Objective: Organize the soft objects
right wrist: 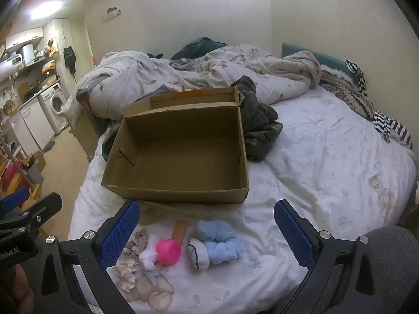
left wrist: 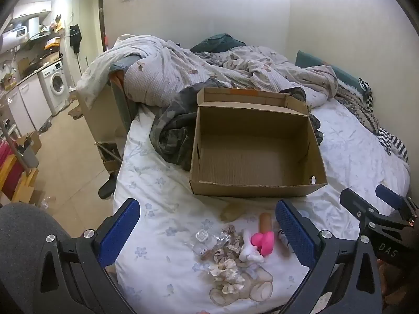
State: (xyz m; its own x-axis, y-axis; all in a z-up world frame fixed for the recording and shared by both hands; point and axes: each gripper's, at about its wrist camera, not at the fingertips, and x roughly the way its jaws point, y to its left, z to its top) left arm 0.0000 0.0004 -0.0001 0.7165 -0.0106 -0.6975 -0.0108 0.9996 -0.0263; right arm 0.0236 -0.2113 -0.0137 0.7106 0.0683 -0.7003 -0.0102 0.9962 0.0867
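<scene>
On the bed sheet [right wrist: 327, 157], close to the near edge, lies a small heap of soft things, and just behind it stands an open cardboard box [right wrist: 180, 154] with nothing inside. Both grippers hang above the heap and point down toward it. The left gripper [left wrist: 207, 233] has its jaws spread wide and holds nothing; the right gripper [right wrist: 207, 233] is also wide apart and empty. The task seems to be at its very beginning: no item is in the box yet, so the step in hand is probably to choose and approach the first soft object.

The next move likely calls for lowering one gripper over a single item, for example the pink toy [right wrist: 168, 251] or the light blue cloth [right wrist: 220, 243], and closing on it alone, without catching the sheet or a neighbour. The items lie touching each other, so this needs some care.

The right wrist view shows the blue cloth and a white sock [right wrist: 199, 257] with a dark trim just beside it; in the left wrist view these are mostly hidden behind the right finger. The left wrist view, however, shows the beige scrunchies [left wrist: 227, 269] more fully, together with a small clear plastic packet [left wrist: 205, 240], and it also shows the right gripper at its right edge.
</scene>
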